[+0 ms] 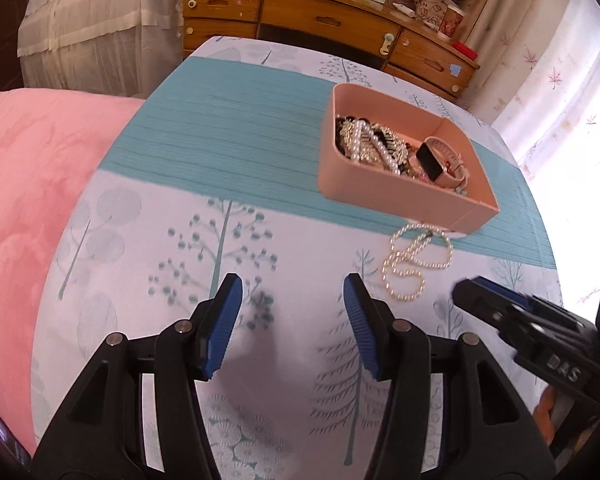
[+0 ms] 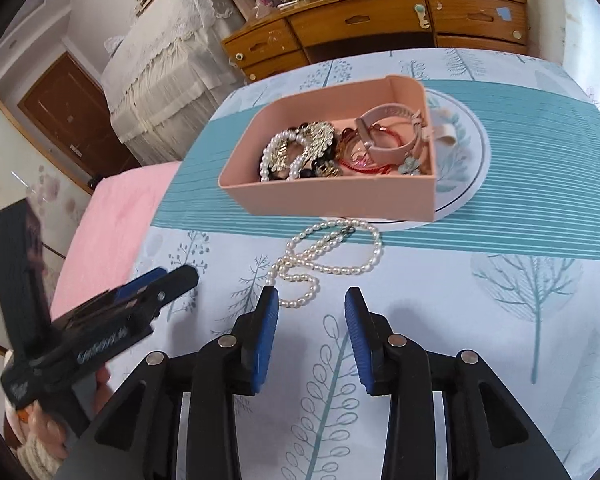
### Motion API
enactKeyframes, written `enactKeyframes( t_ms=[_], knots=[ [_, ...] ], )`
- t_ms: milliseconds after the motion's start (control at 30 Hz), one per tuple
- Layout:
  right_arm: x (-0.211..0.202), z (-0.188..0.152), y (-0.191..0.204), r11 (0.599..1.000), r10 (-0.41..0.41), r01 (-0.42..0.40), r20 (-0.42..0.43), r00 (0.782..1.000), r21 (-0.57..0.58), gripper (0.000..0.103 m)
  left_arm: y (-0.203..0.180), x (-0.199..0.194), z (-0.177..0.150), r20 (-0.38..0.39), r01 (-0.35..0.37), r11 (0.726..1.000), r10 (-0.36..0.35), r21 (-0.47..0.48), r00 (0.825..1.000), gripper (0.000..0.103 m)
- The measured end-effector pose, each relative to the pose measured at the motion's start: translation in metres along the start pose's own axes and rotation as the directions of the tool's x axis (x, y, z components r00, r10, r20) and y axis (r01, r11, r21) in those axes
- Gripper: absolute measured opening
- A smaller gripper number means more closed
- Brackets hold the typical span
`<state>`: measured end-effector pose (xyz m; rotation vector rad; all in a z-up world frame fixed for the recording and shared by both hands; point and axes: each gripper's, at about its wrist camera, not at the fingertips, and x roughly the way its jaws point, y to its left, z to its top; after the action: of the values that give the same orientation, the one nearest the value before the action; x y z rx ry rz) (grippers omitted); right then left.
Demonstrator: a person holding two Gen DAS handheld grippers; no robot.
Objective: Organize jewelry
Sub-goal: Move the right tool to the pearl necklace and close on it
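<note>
Jewelry for sorting lies on a bed sheet (image 2: 500, 340) printed with pale trees and a teal striped band. Nearest the cameras, the left gripper (image 1: 293, 300) hovers over bare sheet with its blue-padded jaws moderately apart and nothing between them; the right gripper (image 2: 311, 308) likewise stands with its jaws parted and empty, narrower than the left. A loose pearl necklace (image 2: 332, 258) lies tangled on the sheet just beyond the right gripper's fingertips, its nearest loop close to the left-hand pad but not between the pads. The necklace sits just in front of a pink tray (image 2: 332, 200), its far loop reaching the tray's near wall at the edge of the teal band. Inside the tray lie a second pearl strand (image 1: 374, 148), gold-toned sparkling pieces (image 2: 316, 138), a pink-strapped smartwatch (image 1: 436, 160) and red bangles (image 2: 364, 164), all heaped together. Left of the sheet lies a pink blanket (image 1: 28, 184). Farthest back stands a wooden dresser (image 1: 320, 16) with cluttered top, a white lace-covered piece of furniture (image 2: 168, 80) to its left and floral curtains (image 1: 540, 80) to its right.
</note>
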<state>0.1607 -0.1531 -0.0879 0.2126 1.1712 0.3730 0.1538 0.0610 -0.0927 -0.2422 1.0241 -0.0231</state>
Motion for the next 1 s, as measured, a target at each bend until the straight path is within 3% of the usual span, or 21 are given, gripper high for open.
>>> enactKeyframes(
  t_ms=[367,567,767,1000],
  knots=[
    [0.044,0.009,0.018,0.997,-0.063,0.060,-0.053,0.997,-0.050,0.037,0.005,0.001,-0.011,0.018,0.011,1.000,-0.011,-0.024,1.000,0.050],
    [0.058,0.021,0.035,0.995,-0.086,0.083,-0.048,0.995,-0.064,0.055,0.015,0.000,-0.012,0.031,0.020,0.999,-0.018,-0.048,0.999,0.050],
    [0.071,0.027,0.057,0.979,-0.167,0.164,-0.010,0.986,-0.120,0.056,0.026,0.001,-0.013,0.037,0.022,0.997,-0.019,-0.080,0.999,0.050],
    [0.087,0.028,0.079,0.943,-0.285,0.285,0.025,0.958,-0.173,0.056,0.031,0.003,-0.013,0.047,0.008,0.995,-0.003,-0.103,0.999,0.050]
  ],
)
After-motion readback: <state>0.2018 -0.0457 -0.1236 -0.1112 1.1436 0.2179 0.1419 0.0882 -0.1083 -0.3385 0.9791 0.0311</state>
